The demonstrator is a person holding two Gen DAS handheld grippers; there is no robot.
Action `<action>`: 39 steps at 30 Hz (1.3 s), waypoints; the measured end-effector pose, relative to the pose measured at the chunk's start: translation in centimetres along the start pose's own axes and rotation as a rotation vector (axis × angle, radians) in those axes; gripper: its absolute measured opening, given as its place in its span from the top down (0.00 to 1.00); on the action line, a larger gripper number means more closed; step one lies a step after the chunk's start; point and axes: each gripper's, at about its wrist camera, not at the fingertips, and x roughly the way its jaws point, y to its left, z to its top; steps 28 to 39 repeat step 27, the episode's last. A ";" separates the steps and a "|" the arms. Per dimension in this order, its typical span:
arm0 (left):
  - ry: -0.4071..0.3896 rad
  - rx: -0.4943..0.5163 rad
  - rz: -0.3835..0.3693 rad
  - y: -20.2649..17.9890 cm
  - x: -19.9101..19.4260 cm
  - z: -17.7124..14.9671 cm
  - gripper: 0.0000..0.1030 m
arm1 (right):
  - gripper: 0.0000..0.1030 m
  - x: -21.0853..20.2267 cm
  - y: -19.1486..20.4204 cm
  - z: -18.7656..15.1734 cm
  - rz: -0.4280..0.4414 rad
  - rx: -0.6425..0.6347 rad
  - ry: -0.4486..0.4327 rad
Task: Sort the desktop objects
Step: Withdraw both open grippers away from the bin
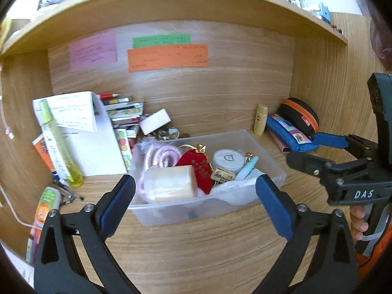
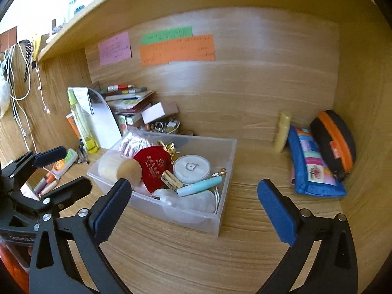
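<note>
A clear plastic box (image 1: pixel 269 152) (image 2: pixel 220 223) stands mid-desk. It holds a tape roll (image 1: pixel 169 183) (image 2: pixel 120 169), a red pouch (image 1: pixel 198 169) (image 2: pixel 153 166), a pink cord (image 1: pixel 159 153), a round white case (image 1: pixel 227 159) (image 2: pixel 192 167) and a light blue pen (image 1: pixel 247 167) (image 2: pixel 199 186). My left gripper (image 1: pixel 196 201) is open and empty in front of the box. My right gripper (image 2: pixel 193 205) is open and empty by the box's front right; it also shows in the left wrist view (image 1: pixel 316 150).
A blue pencil case (image 1: pixel 289 132) (image 2: pixel 311 164), a black and orange pouch (image 1: pixel 299 115) (image 2: pixel 335 142) and a small yellow bottle (image 1: pixel 261 120) (image 2: pixel 283 132) sit at the right. Books, papers (image 1: pixel 80 132), a green spray bottle (image 1: pixel 58 144) (image 2: pixel 82 125) and pens crowd the left.
</note>
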 end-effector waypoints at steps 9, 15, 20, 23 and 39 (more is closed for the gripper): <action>-0.063 -0.069 0.068 1.0 -3.2 -0.9 0.01 | 0.00 -4.1 1.5 -1.5 -0.114 -0.007 -0.089; -0.092 -0.057 0.103 0.6 -4.1 -1.4 0.01 | 0.00 -5.8 2.7 -2.3 -0.129 -0.011 -0.132; -0.098 -0.068 0.084 0.4 -4.4 -1.9 0.01 | 0.00 -5.8 3.3 -3.3 -0.126 -0.024 -0.114; -0.122 -0.063 0.095 0.3 -4.5 -2.2 0.01 | 0.00 -5.3 3.6 -3.8 -0.148 -0.045 -0.091; -0.133 -0.047 0.095 0.0 -4.4 -2.3 0.01 | 0.00 -4.7 3.8 -4.3 -0.156 -0.067 -0.068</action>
